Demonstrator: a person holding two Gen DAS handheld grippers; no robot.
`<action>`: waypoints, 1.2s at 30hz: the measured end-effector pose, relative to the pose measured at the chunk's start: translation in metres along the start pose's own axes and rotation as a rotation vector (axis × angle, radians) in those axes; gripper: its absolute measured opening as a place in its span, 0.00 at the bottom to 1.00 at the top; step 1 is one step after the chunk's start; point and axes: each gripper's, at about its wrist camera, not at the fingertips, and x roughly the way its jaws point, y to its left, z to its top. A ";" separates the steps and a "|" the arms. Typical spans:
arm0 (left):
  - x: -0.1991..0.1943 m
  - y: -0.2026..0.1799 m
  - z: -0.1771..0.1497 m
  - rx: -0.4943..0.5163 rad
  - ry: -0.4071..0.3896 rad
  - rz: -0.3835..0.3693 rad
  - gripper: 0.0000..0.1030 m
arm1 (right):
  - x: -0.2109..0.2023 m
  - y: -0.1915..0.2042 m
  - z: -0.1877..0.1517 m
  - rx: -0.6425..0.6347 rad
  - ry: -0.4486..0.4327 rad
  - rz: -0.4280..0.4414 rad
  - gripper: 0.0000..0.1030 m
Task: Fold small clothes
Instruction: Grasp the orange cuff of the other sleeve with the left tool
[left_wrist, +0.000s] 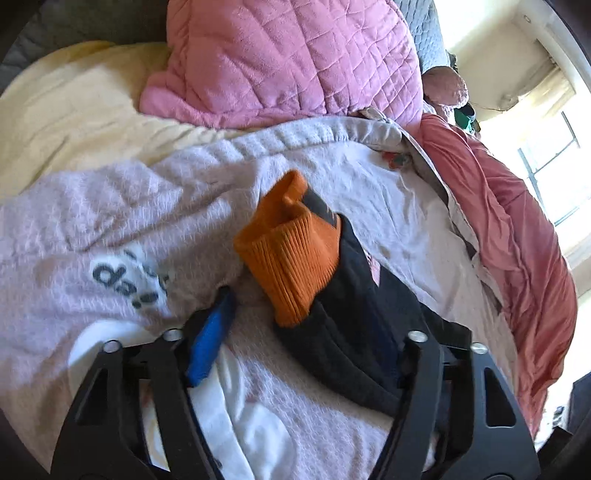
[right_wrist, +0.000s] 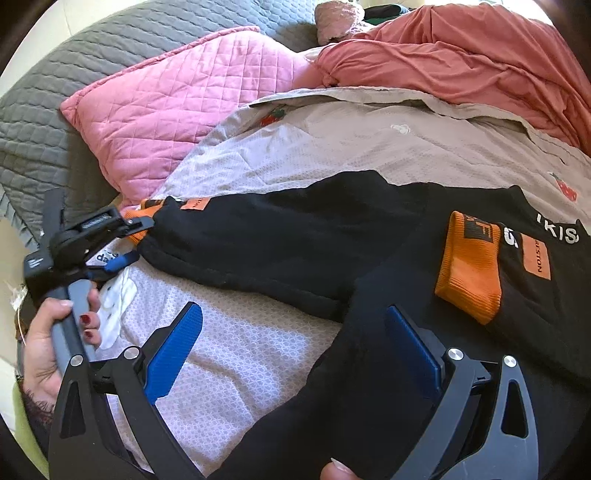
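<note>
**Sleeve cuff half-caught, slip likely**

Left wrist view: left gripper (left_wrist: 295, 314) half spread around black garment (left_wrist: 351, 295), orange cuff (left_wrist: 288, 251) bunched between the jaws, pads not clearly pressing. Could slip free if lifted before closing fully.

Right wrist view: right gripper (right_wrist: 291, 343) spread wide, gripping nothing, over black sleeve lying flat on pale blanket (right_wrist: 240, 362). Second orange cuff (right_wrist: 469, 266) folded across the body.

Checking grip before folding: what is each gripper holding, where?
Nothing gripped yet: orange cuff sits between the open jaws of the left gripper; right gripper open too.
</note>
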 end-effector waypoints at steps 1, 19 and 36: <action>0.001 -0.002 0.003 0.013 -0.007 0.002 0.40 | -0.001 0.000 0.000 0.004 0.001 0.000 0.96; -0.068 -0.123 -0.038 0.355 -0.129 -0.244 0.02 | -0.080 -0.105 -0.029 0.228 -0.105 -0.090 0.96; 0.006 -0.260 -0.198 0.590 0.192 -0.301 0.03 | -0.158 -0.219 -0.080 0.431 -0.189 -0.226 0.96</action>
